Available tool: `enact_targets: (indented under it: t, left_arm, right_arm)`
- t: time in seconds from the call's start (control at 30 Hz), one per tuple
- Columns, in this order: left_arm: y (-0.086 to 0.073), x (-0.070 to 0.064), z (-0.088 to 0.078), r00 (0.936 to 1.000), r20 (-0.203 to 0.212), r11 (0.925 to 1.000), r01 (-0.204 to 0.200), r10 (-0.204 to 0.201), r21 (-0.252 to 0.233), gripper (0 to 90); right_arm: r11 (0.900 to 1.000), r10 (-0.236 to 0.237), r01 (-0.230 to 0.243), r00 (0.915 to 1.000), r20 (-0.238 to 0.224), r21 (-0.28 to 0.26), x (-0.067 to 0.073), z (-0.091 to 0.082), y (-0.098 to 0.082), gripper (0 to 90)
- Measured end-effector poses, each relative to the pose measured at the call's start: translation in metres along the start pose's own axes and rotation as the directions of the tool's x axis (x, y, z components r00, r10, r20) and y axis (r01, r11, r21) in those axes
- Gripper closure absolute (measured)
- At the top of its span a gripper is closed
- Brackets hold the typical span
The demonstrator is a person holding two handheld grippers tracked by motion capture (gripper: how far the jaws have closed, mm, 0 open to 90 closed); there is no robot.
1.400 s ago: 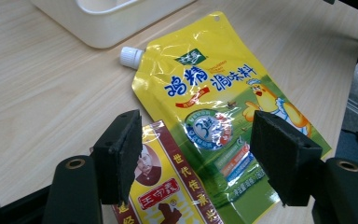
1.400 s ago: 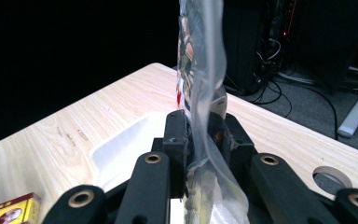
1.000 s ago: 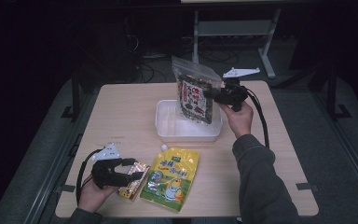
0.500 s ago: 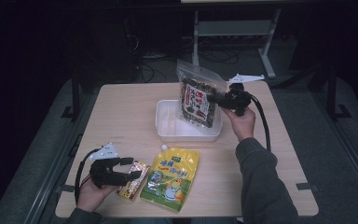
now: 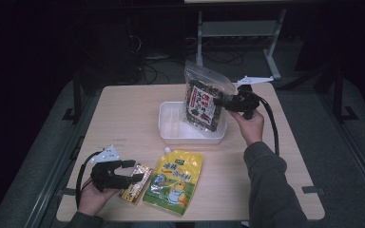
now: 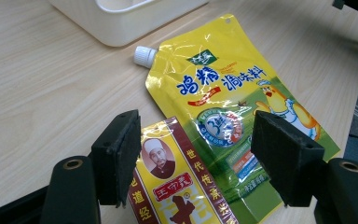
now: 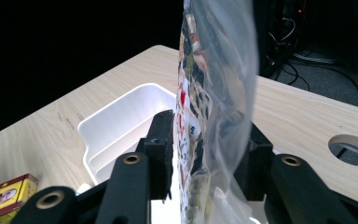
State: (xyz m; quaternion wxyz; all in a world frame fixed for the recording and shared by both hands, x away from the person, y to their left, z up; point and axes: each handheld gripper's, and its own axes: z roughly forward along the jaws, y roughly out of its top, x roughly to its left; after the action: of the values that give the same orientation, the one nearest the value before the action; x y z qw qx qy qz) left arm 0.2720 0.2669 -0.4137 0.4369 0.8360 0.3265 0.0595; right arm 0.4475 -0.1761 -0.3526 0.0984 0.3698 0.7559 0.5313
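Note:
A clear bag of dark snacks (image 5: 202, 102) (image 7: 214, 93) stands upright with its base in the white tray (image 5: 168, 133) (image 7: 116, 126). My right gripper (image 5: 223, 102) (image 7: 205, 154) is at the bag's right edge with the bag between its jaws. The jaws have just been opening, and a thin gap shows beside the left pad. My left gripper (image 5: 132, 173) (image 6: 198, 154) rests open near the table's front left. Its jaws straddle the end of a red and yellow box (image 5: 137, 183) (image 6: 177, 186) without pressing on it. A yellow spouted pouch (image 5: 173, 183) (image 6: 228, 88) lies beside the box.
The wooden table (image 5: 123, 114) has bare room at its left and far right. A round cable hole (image 7: 354, 148) sits in the tabletop near the tray. Dark floor, cables and a metal frame lie beyond the far edge.
My right hand has brought the bag slightly down and right into the tray, and its jaws stand wider. The left hand and its gripper have not moved.

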Motion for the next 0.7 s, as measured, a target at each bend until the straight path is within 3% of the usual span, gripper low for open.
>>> enact_targets:
  t: [0.7]
  left_arm:
    - [-0.001,-0.002,0.004,0.9998,-0.02,0.9998,-0.002,0.003,0.021,29.2]
  right_arm:
    - [1.0,0.019,-0.019,0.9996,0.018,-0.006,0.0,-0.031,-0.019,51.0]
